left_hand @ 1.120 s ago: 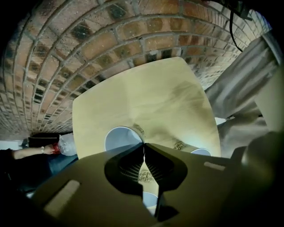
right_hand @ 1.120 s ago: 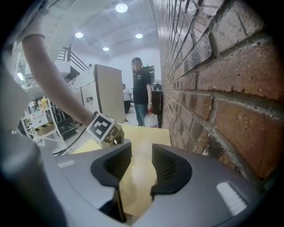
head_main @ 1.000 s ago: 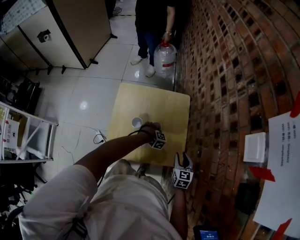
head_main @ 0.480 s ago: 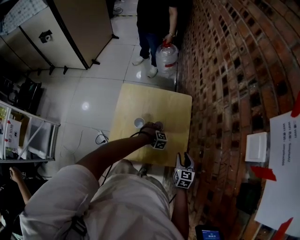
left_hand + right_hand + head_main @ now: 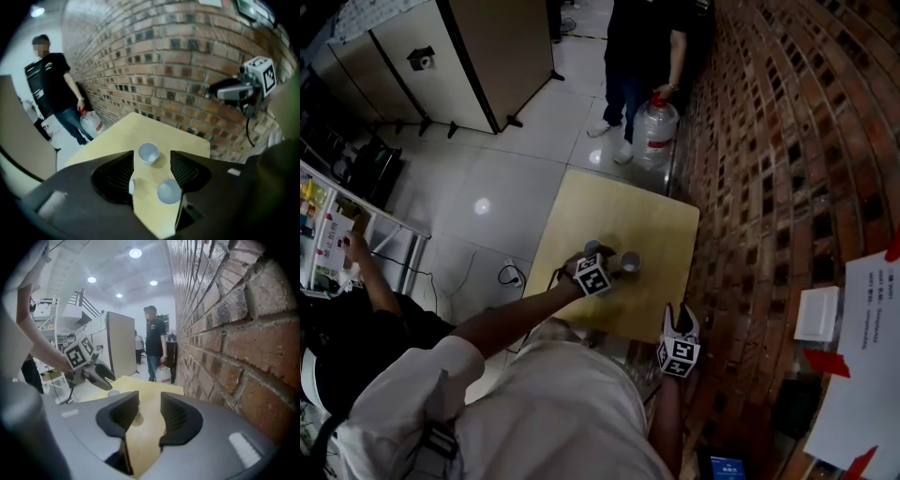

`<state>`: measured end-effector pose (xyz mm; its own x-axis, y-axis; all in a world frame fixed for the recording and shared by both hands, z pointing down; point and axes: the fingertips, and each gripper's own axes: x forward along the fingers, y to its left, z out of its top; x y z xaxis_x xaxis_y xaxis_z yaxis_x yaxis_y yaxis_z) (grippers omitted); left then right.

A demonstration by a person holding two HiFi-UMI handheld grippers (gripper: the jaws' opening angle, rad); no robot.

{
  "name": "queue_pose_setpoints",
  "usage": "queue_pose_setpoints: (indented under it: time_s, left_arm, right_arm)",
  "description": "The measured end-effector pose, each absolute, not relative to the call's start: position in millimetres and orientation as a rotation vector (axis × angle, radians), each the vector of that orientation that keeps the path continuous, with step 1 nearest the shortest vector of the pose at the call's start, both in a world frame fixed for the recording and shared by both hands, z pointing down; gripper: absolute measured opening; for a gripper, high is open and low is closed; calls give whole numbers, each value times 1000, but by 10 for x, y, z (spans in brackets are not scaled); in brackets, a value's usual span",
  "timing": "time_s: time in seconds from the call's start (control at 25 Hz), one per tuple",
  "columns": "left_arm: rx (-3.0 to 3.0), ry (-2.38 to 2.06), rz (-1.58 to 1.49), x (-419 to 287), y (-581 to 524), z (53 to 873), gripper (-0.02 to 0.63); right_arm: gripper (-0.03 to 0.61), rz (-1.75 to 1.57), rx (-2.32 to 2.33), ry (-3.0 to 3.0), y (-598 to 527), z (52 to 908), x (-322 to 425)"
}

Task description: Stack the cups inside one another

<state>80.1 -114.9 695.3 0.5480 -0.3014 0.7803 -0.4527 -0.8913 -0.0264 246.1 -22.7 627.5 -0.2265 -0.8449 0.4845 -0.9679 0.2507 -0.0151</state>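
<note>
Left gripper (image 5: 152,159): jaws wide apart, just been opening, nothing between the pads; hovers above the table (image 5: 187,138)
Far cup (image 5: 148,152): upright on the table, beyond the left jaw tips
Near cup (image 5: 168,191): upright, below the right-hand jaw, untouched
Right gripper (image 5: 149,398): jaws apart, empty, beside the brick wall (image 5: 225,315)

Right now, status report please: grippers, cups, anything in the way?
Left gripper jaws just opened, holding nothing. Right gripper open, empty. Far cup and near cup upright, apart on table, not nested. Nothing lies between them.
</note>
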Motion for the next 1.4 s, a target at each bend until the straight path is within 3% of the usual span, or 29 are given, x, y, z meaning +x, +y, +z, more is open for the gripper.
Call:
queue_pose_setpoints:
  time_s: [0.24,0.36,0.64,1.32,1.4]
  left_arm:
    - [2421,-840,646,229,-1166,6572,254]
    - [2395,-886,485,35,-1135,6366,239]
    - [2375,-1017,399,-404,-1060,6162,129]
    - [2310,-1113,422,-918,-1104,6341,119]
    - [2318,-1129,455,-971,-1128,6340,53]
  right_arm:
    - [152,403,1625,-2196,-367,6136,2370]
    - [152,384,1614,-2218,-444,6058,2307]
    - [152,364,1585,-2264,-565,5987,2154]
    - [152,400,1558,-2266,-691,6182,1994]
    - [152,402,1558,-2261,-703,6187,1958]
